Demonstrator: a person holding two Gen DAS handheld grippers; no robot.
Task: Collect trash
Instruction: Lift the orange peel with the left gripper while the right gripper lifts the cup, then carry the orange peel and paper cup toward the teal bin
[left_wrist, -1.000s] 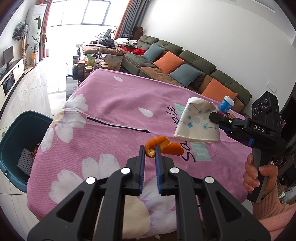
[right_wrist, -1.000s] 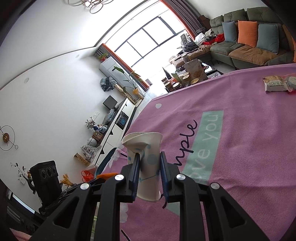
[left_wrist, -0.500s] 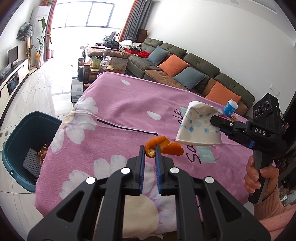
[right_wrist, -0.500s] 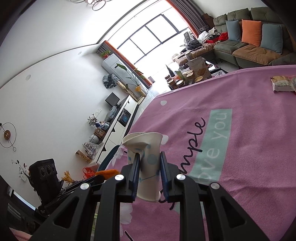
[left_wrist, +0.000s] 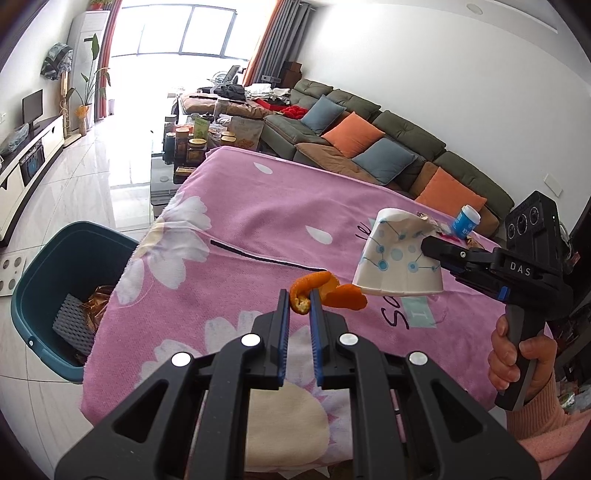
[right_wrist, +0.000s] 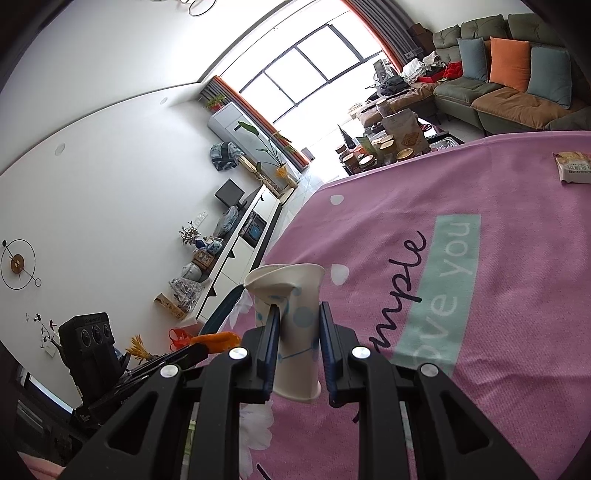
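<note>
**Both grippers loaded, bin waiting at the worktop's edge**

The orange peel (left_wrist: 325, 293) was pinched by one curled end between the fingers of the left gripper (left_wrist: 300, 306), which were closed to a narrow gap around it; the rest of the peel hung free above the pink floral cloth (left_wrist: 236, 254). Just beside it, the crushed paper cup (right_wrist: 291, 325) was clamped across its middle by the right gripper (right_wrist: 298, 332), its fingers pressed against the cup's sides, rim pointing away and base toward the camera. The squeeze suited a light, already dented cup that could otherwise slip.

Both pieces were held clear of the worktop, apparently so they could be carried rather than dragged. The teal bin (left_wrist: 48, 280) stood on the floor against the worktop's left edge, with some trash already inside, and seemed the likely destination. Farther off on the cloth lay a snack packet (right_wrist: 574, 168) and a small blue-and-white container (left_wrist: 466, 220), probably still to be collected.
</note>
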